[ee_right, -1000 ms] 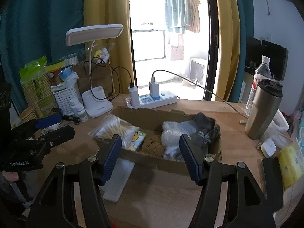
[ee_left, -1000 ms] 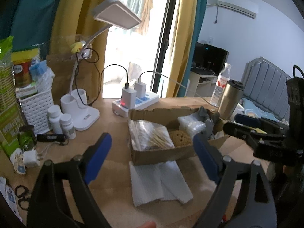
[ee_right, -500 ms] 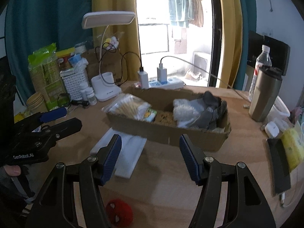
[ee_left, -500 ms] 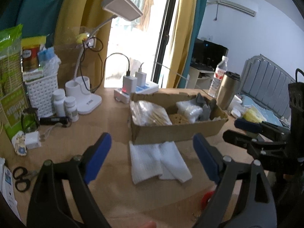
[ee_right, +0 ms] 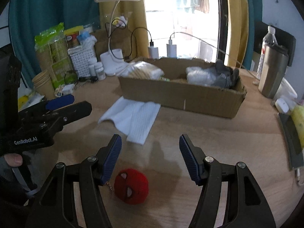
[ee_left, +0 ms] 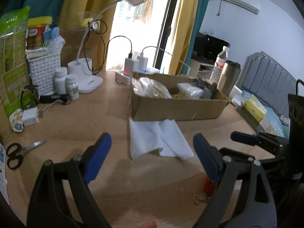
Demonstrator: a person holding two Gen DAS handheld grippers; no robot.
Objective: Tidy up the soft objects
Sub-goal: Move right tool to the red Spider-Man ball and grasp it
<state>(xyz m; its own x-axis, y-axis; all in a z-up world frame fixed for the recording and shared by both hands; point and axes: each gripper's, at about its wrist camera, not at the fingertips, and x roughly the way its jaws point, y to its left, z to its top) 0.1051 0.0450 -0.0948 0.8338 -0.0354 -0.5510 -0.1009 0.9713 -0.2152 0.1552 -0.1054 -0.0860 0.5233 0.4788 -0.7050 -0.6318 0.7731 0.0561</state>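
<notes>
A cardboard box (ee_left: 176,107) (ee_right: 190,96) on the wooden table holds a bag of sticks, a sponge, bubble wrap and a grey sock (ee_right: 226,76). A white folded cloth (ee_left: 157,138) (ee_right: 133,117) lies in front of the box. A red plush ball with a chain (ee_right: 131,186) lies near the table's front, just right of my right gripper's left finger; it shows partly behind the left gripper's right finger (ee_left: 208,187). My left gripper (ee_left: 152,157) is open and empty. My right gripper (ee_right: 150,157) is open and empty above the ball.
A desk lamp (ee_left: 89,79), pill bottles (ee_left: 72,86), a white basket (ee_left: 44,72), a power strip (ee_left: 129,74) and scissors (ee_left: 17,152) stand at the left and back. A steel tumbler (ee_right: 271,72), a water bottle and a phone (ee_right: 290,138) are at the right.
Both grippers have pulled back from the box toward the table's front. The white cloth and the red plush ball have come into fuller view. Both grippers stay open.
</notes>
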